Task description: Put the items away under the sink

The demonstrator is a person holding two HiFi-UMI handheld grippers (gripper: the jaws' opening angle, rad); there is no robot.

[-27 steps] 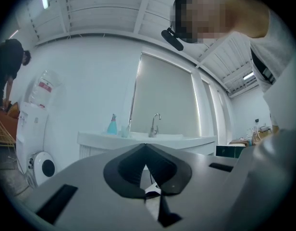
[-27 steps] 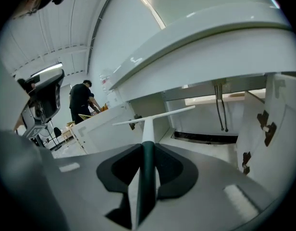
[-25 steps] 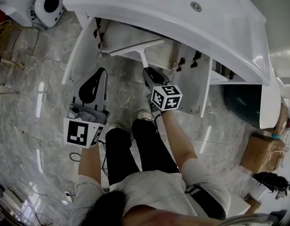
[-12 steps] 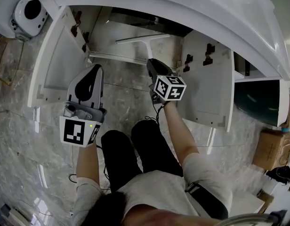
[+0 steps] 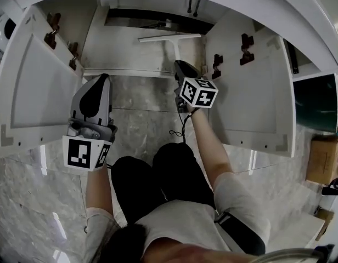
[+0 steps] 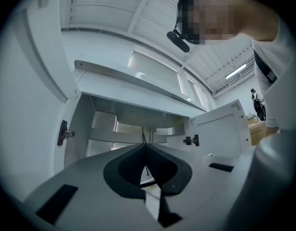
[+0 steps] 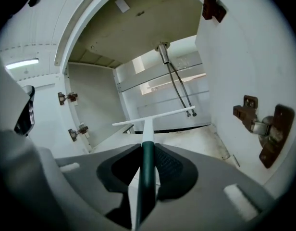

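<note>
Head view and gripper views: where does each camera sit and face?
Head view: on the head, facing steeply down at the open cabinet; shows left gripper, right gripper, forearms, legs.
Left gripper view: on the left gripper, facing along its shut, empty fingers into the cabinet; torso top right.
Right gripper view: on the right gripper, facing along fingers shut on the squeegee.
Shared: head and right gripper views show the squeegee.

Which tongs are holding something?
The right tongs, shut on the dark green handle of the squeegee. The left tongs are shut with nothing between them.
</note>
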